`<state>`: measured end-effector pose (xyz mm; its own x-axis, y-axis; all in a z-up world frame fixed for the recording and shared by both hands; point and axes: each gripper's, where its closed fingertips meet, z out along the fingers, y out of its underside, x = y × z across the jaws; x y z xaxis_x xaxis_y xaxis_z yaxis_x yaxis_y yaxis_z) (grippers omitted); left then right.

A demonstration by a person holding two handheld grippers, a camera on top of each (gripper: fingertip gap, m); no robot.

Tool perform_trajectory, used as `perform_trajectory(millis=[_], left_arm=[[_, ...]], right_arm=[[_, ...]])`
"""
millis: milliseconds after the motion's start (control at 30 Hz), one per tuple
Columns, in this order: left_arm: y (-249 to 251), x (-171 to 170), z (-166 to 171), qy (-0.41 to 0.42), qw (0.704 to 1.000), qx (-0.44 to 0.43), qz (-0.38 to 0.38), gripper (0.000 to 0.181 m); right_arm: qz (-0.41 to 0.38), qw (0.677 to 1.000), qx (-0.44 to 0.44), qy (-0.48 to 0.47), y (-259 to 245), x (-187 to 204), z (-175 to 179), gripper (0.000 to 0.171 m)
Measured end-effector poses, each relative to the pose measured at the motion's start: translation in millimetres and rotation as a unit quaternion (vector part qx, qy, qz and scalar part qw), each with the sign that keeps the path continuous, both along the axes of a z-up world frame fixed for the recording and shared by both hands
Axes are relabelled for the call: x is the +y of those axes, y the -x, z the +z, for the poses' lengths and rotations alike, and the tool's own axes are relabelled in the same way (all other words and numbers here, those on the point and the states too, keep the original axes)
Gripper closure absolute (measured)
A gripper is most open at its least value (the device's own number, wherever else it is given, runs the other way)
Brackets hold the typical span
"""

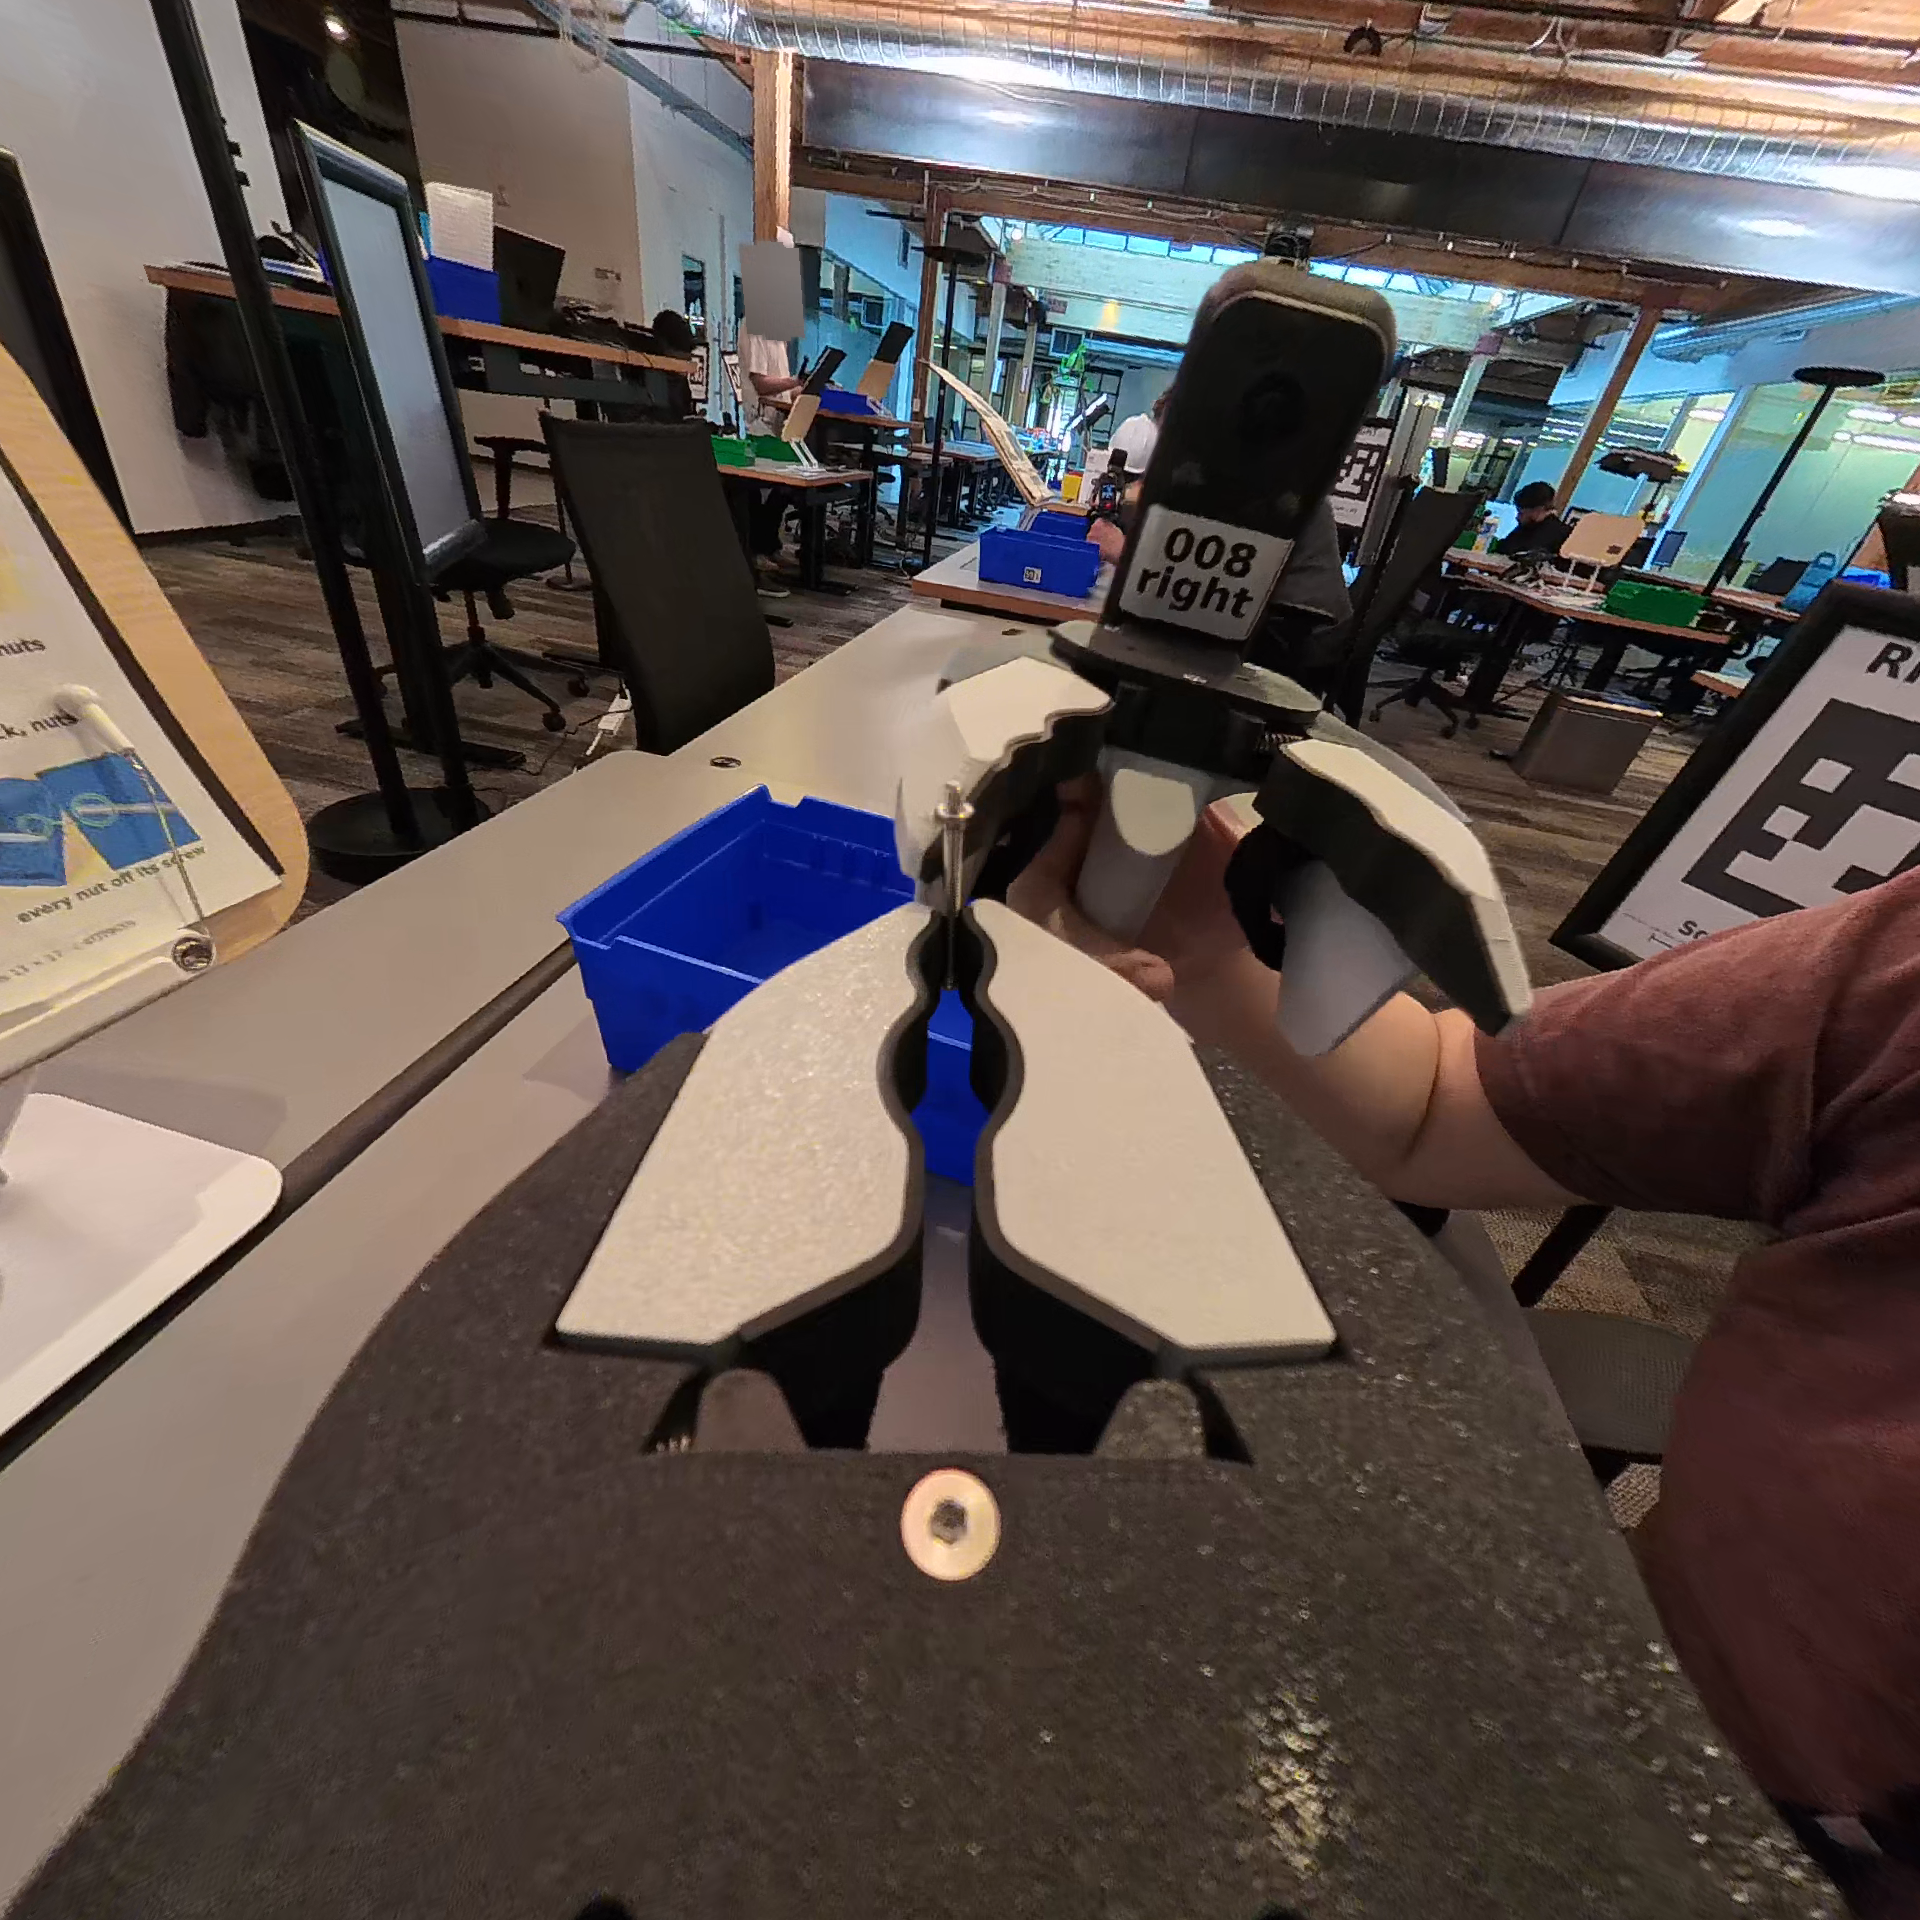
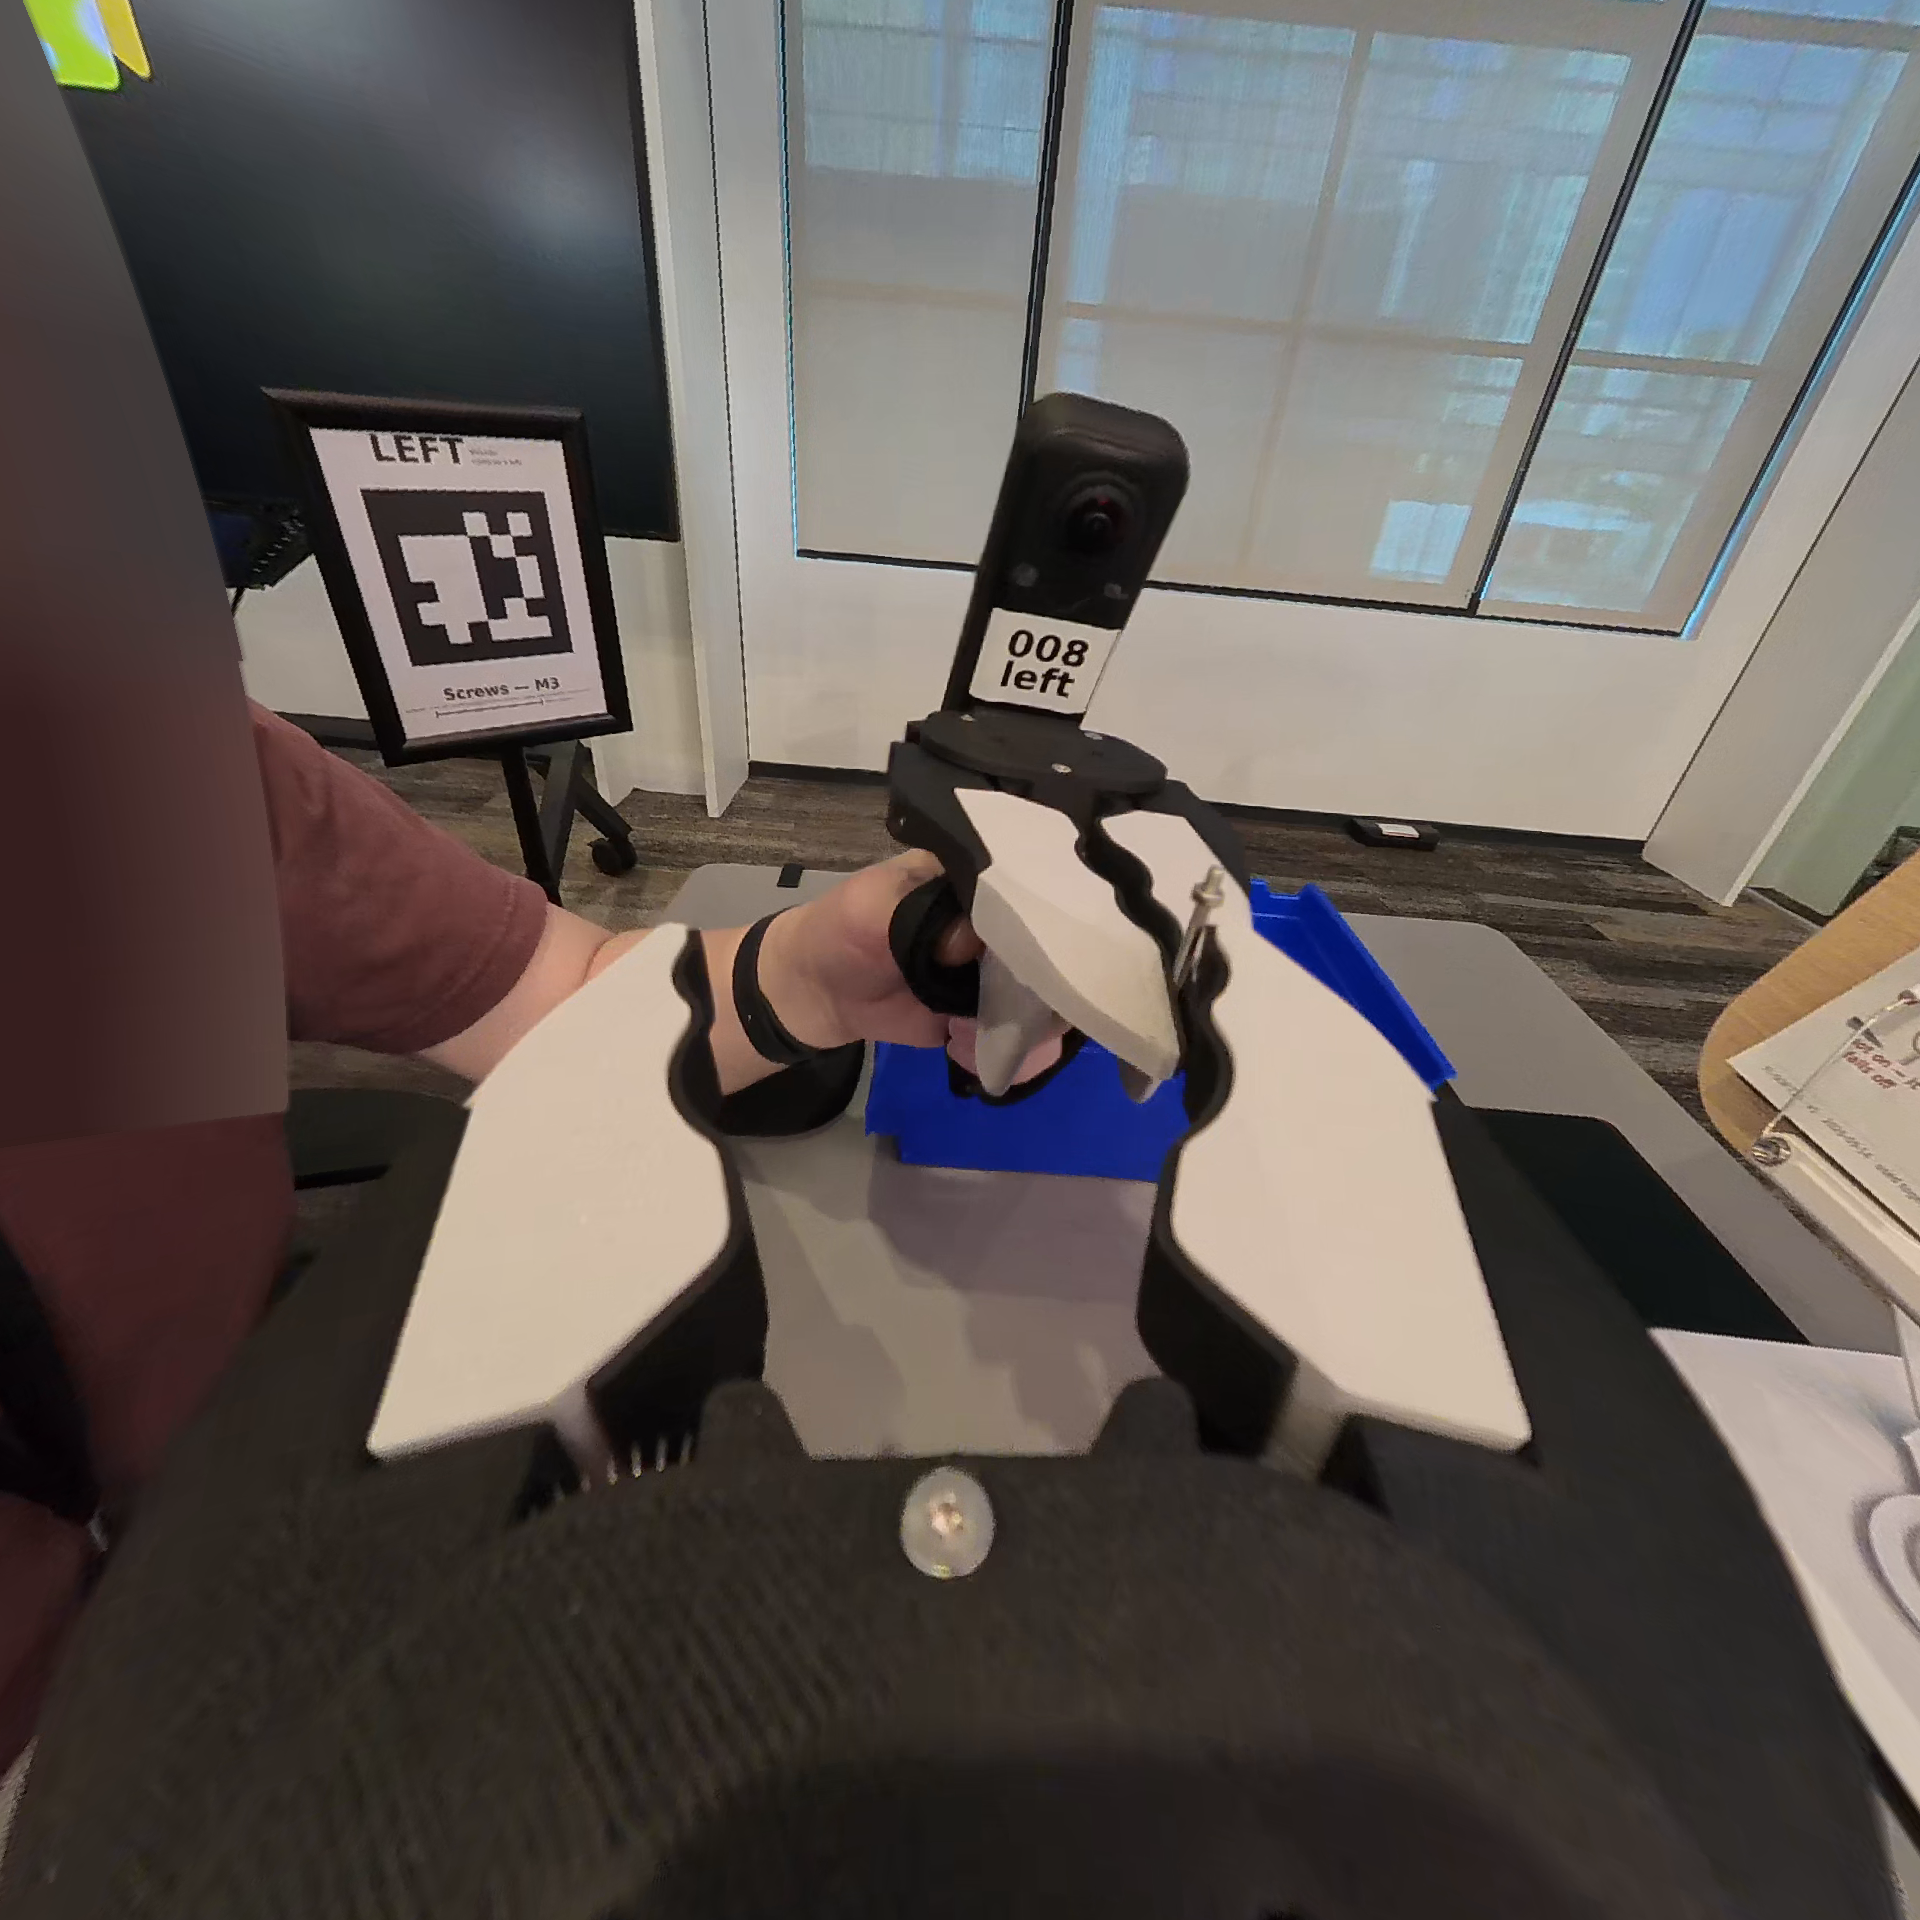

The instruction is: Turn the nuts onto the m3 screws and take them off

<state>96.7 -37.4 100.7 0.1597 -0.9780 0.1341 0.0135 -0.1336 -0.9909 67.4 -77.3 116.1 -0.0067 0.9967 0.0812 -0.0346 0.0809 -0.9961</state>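
Pinching upright screw (image 1: 951, 883): left tongs (image 1: 948, 940) (tips closed); right tongs (image 2: 951, 971) wide apart, empty.

We hold black textured grippers: the left gripper (image 1: 948, 940) and right gripper (image 2: 951, 1023) have white scalloped fingers; we wear maroon sleeves (image 1: 1704, 1049) and a black wristband (image 2: 764, 1003).

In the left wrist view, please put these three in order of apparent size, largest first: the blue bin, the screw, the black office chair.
1. Black office chair and blue bin: they look alike in size, and the chair stands farther off, so I do not rank them.
2. Screw, held upright in the left tongs: clearly smallest.
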Motion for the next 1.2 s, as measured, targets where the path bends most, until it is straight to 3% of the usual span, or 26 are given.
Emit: perform_trajectory(millis=[333, 833, 1033, 1200], left_arm=[[-21.5, -22.2, -13.9, -0.018, 0.998, 0.038, -0.046, 0.179], [-1.3, -0.2, -2.6, -0.005, 1.000, 0.012, 0.001, 0.179], [-11.8, -13.3, -8.4, -0.010, 0.999, 0.024, -0.036, 0.179], [-12.1, -10.1, -10.0, -0.014, 0.999, 0.031, -0.021, 0.179]], right_arm=[[0.012, 0.999, 0.019, 0.025, 8.3, -1.2, -0.5, 0.083], [0.012, 1.000, -0.005, 0.002, -5.4, 0.4, -2.1, 0.086], [0.010, 0.999, 0.029, 0.026, -7.0, 5.2, 5.9, 0.089], [0.022, 1.000, -0.001, 0.007, -1.0, -2.6, -3.5, 0.087]])
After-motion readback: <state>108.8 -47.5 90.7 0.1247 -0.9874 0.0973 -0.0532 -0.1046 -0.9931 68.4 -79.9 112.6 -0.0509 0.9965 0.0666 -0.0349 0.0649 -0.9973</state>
